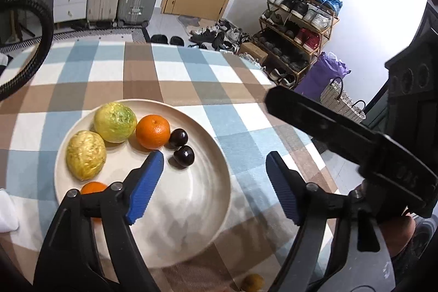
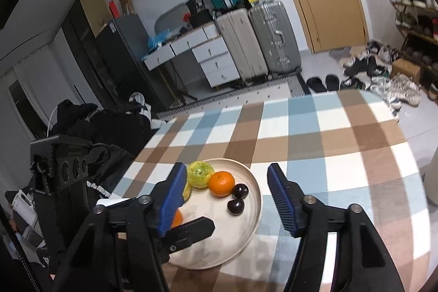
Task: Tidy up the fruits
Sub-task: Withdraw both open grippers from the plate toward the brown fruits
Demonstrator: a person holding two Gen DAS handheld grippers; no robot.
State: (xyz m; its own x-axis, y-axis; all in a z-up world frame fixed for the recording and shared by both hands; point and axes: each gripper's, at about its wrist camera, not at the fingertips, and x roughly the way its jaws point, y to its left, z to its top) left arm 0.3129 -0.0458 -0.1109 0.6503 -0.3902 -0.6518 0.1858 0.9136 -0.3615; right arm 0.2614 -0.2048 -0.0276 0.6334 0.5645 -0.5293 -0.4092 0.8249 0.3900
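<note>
Both your grippers hang with jaws wide and nothing between them. Your left gripper (image 1: pixel 215 166) is over the plate (image 1: pixel 213 210); your right gripper (image 2: pixel 227 182) looks at the same plate from farther back, so the left is the nearer tool.

What seems left to gather is a small yellowish fruit (image 1: pixel 252 282) lying on the checked cloth (image 1: pixel 137 73) off the plate's rim, at about 6 o'clock from your left jaws, behind and below the fingertips, partly cut by the frame edge. It looks round, so no long axis dictates your approach.

On the plate, at 10 to 11 o'clock from the left jaws: two rough yellow-green fruits (image 1: pixel 115 122), a glossy orange (image 1: pixel 152 131), two smooth dark plums (image 1: pixel 184 155), and a second orange (image 1: pixel 93 188) half hidden behind the left finger. The plate is smooth, pale ceramic with a low lip.
</note>
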